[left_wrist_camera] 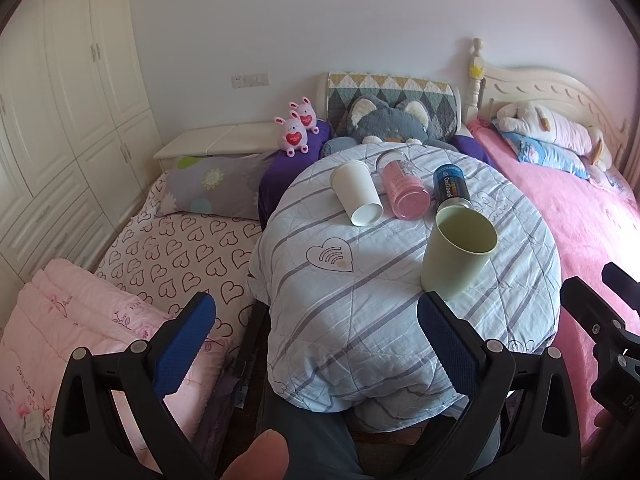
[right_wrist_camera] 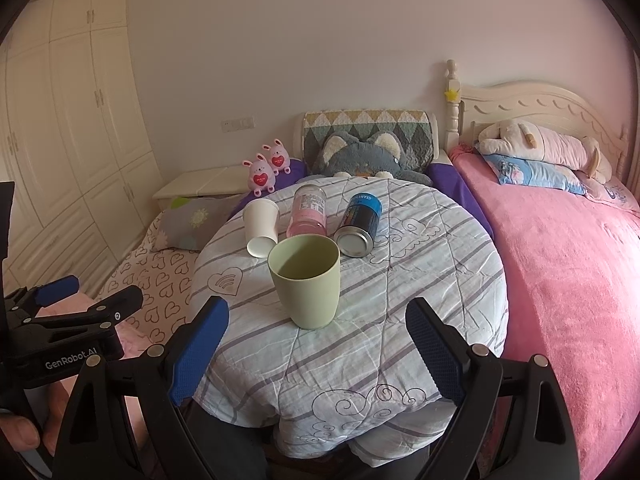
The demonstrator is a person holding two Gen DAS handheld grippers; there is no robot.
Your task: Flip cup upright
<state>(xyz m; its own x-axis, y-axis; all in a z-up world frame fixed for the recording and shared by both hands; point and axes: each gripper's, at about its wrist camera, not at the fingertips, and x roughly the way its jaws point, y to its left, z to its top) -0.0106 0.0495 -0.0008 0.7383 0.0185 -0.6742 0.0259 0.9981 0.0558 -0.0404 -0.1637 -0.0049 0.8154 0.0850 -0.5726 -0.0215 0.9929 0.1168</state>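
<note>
A pale green cup [right_wrist_camera: 306, 282] stands upright, mouth up, on the quilt-covered round table [right_wrist_camera: 380, 344]; it also shows in the left wrist view [left_wrist_camera: 458, 254]. My right gripper [right_wrist_camera: 316, 344] is open and empty, just in front of the cup, not touching it. My left gripper [left_wrist_camera: 316, 340] is open and empty, at the table's near left edge, with the cup ahead to its right. A white paper cup [right_wrist_camera: 261, 228] lies on its side behind the green cup, also in the left wrist view [left_wrist_camera: 357, 193].
A pink bottle [right_wrist_camera: 308, 212] and a blue can [right_wrist_camera: 358, 226] lie on their sides at the back of the table. Beds with plush toys [right_wrist_camera: 360, 152] surround the table; a pink bed [right_wrist_camera: 568, 260] is right, a heart-print bed [left_wrist_camera: 176, 248] left. Wardrobes line the left wall.
</note>
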